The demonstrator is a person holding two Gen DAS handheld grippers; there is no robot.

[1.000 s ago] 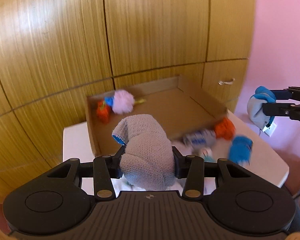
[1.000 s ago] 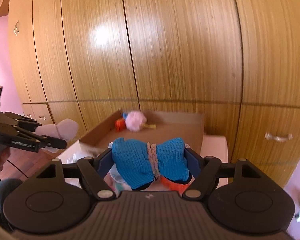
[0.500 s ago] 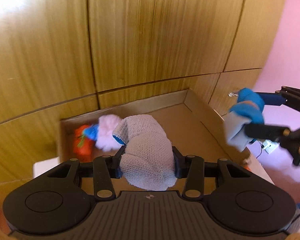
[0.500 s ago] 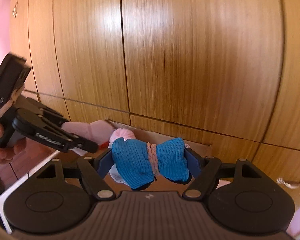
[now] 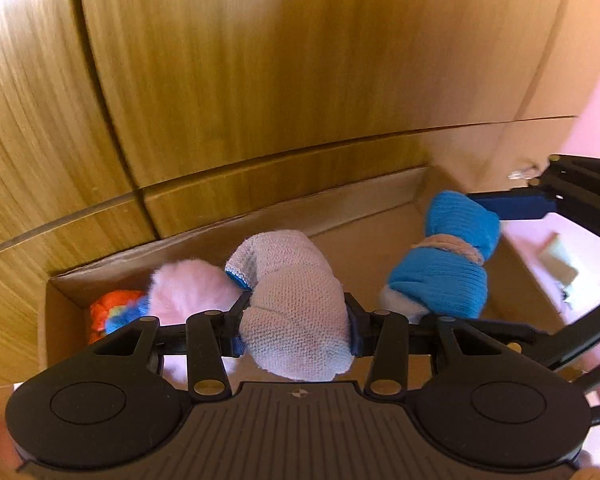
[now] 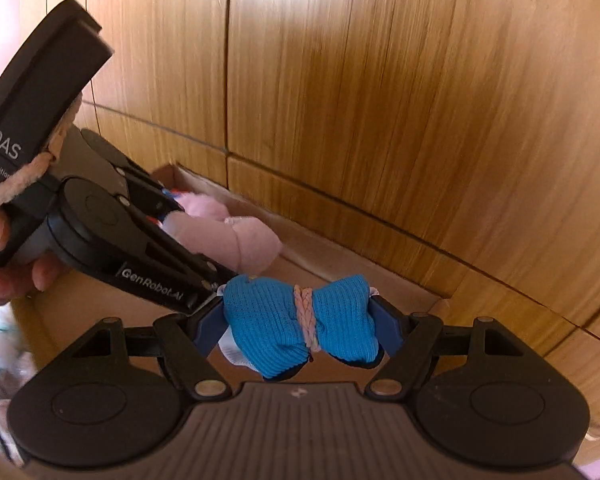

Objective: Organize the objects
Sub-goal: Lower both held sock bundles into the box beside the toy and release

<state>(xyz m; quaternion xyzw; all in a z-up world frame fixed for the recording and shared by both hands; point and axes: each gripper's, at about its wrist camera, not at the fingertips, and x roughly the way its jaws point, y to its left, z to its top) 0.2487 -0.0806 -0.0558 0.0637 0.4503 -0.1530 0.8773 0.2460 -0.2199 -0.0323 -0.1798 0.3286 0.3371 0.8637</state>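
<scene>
The left gripper (image 5: 296, 312) clenches a grey knit bundle (image 5: 296, 304) standing upright, and the right gripper (image 6: 300, 328) clenches a blue knit bundle (image 6: 300, 326) lying crosswise (tied at its middle), both over an open cardboard box (image 5: 380, 196) against wood-panelled cabinet doors (image 5: 260, 60), pink wall beside.

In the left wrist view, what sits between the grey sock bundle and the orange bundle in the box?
A fluffy pink pompom, lying in the cardboard box between the grey sock bundle and the orange bundle; left wrist view shows it.
</scene>
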